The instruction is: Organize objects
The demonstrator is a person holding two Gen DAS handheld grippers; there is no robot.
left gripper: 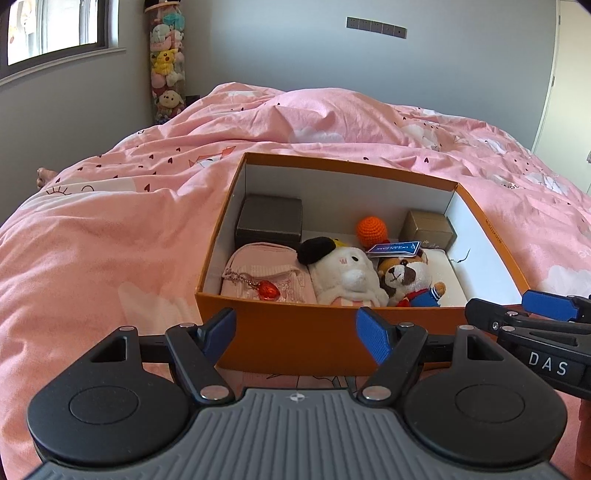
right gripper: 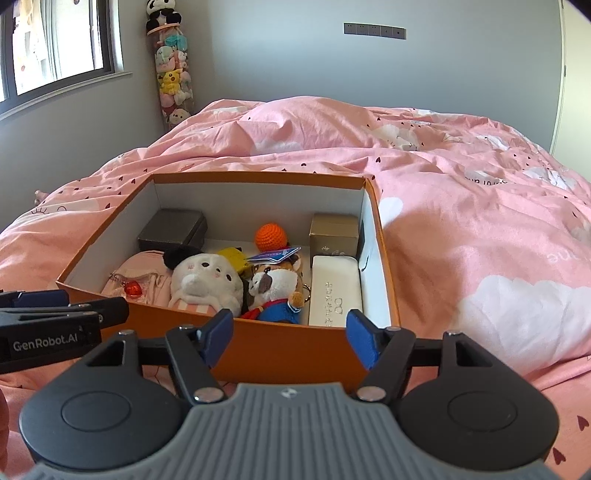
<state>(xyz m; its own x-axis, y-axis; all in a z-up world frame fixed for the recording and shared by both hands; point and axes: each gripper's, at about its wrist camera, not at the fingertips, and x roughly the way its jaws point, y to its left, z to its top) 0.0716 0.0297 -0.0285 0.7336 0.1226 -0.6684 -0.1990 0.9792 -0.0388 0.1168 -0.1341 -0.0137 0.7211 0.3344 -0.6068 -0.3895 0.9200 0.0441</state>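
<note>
An open orange box [left gripper: 295, 334] [right gripper: 280, 349] sits on the pink bed. It holds a pink pouch [left gripper: 258, 275], a white plush [left gripper: 347, 275] [right gripper: 205, 280], a brown plush dog [left gripper: 406, 275] [right gripper: 275, 286], an orange crochet ball [left gripper: 371, 229] [right gripper: 270, 236], a dark case [left gripper: 269, 219], a gold box [left gripper: 428, 229] [right gripper: 334, 230] and a white glasses case [right gripper: 334, 291]. My left gripper [left gripper: 295, 332] is open and empty before the box's near wall. My right gripper [right gripper: 290, 336] is open and empty at the same wall.
The pink duvet [left gripper: 110, 229] [right gripper: 480, 221] is rumpled around the box, with a raised fold behind it. A tall tube of plush toys [left gripper: 166, 62] stands in the far corner beside a window [left gripper: 51, 33]. The other gripper shows at each view's edge.
</note>
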